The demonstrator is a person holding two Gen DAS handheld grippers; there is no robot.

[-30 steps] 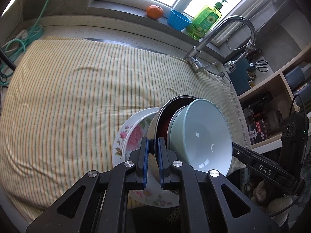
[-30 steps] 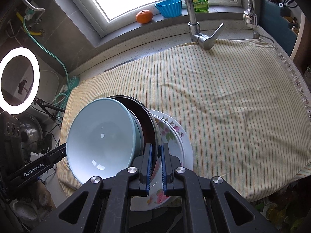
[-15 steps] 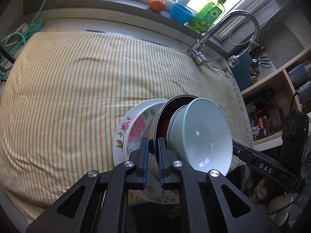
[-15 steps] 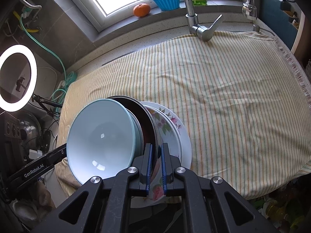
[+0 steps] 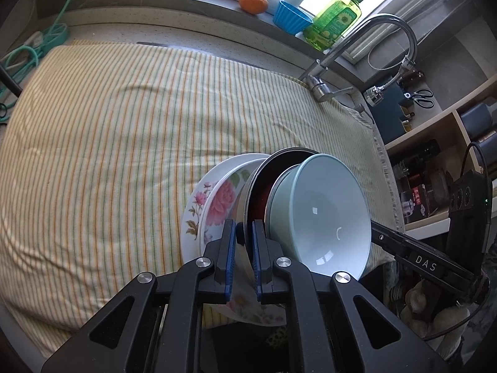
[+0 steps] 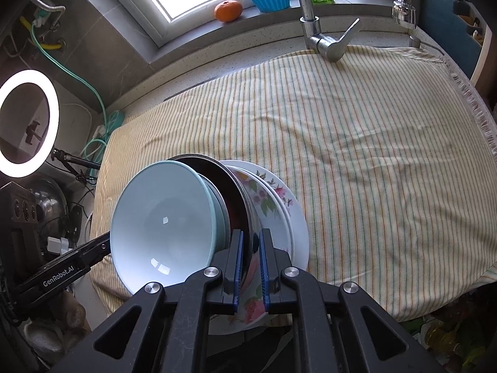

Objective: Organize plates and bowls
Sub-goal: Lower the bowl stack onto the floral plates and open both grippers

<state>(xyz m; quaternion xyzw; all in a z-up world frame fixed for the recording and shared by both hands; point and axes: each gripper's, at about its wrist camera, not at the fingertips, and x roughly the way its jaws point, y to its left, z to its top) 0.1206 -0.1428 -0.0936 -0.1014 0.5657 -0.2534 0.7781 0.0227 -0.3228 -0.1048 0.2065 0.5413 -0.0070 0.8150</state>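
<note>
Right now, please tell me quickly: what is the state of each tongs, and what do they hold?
Left tongs: shut on the rim of the dark metal bowl in the stack.
Right tongs: jaws just opening slightly, pads still on that same bowl's rim.

Home kitchen, curved chrome faucet (image 5: 366, 43) at the back of a speckled stone table (image 5: 161, 31), green dish soap bottle (image 5: 334, 21), orange (image 5: 253, 2) and blue cup (image 5: 290, 20) on the windowsill, scissors (image 5: 421, 98) near open wooden shelves (image 5: 459, 115), striped cloth (image 6: 357, 155) over the table.
</note>
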